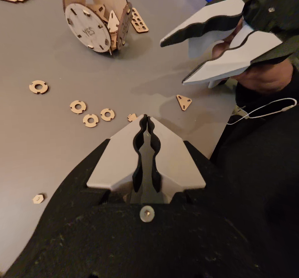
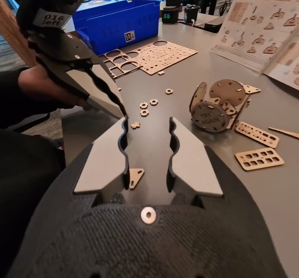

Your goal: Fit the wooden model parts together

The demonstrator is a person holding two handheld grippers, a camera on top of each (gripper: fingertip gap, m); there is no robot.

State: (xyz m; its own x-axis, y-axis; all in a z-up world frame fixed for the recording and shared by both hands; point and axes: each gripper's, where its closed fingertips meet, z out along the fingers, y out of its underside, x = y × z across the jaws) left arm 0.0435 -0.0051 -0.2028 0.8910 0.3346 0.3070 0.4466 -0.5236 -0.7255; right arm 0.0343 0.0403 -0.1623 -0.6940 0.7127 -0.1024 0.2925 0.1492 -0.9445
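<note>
Grey table [image 1: 80,69]: near edge runs diagonally at lower right in left wrist view, dark clothing beyond it. Open bare strip mid-table between the small parts and the wooden ball-like assembly [image 1: 97,19]; more bare room w/ nothing on it just ahead of right gripper [image 2: 148,121]. Far side crowded: blue bin [image 2: 116,21], cut-out plywood sheets [image 2: 150,58], instruction sheet [image 2: 262,27] standing at right.

Left gripper [image 1: 146,117]: tips closed together, nothing seen between them, hovering over table near the edge. Small comb-shaped wood piece [image 1: 132,117] lies just beside its tip, left side; cannot tell if touching. Triangle plate [image 1: 184,102] near, to the right, apart from tips.

Right gripper: fingers moderately apart, nothing gripped. Same triangle plate [image 2: 135,178] lies on table below, by the inner side of its left finger; comb piece [image 2: 135,125] ahead near left fingertip.

Counts: 4 notched wood rings, 3 clustered [image 1: 90,114] + 1 apart [image 1: 38,87]; 1 small hexagon piece [image 1: 38,199]; 2 perforated rectangular strips [image 2: 258,158] by the assembly; 1 thin wood stick [image 2: 283,132].
</note>
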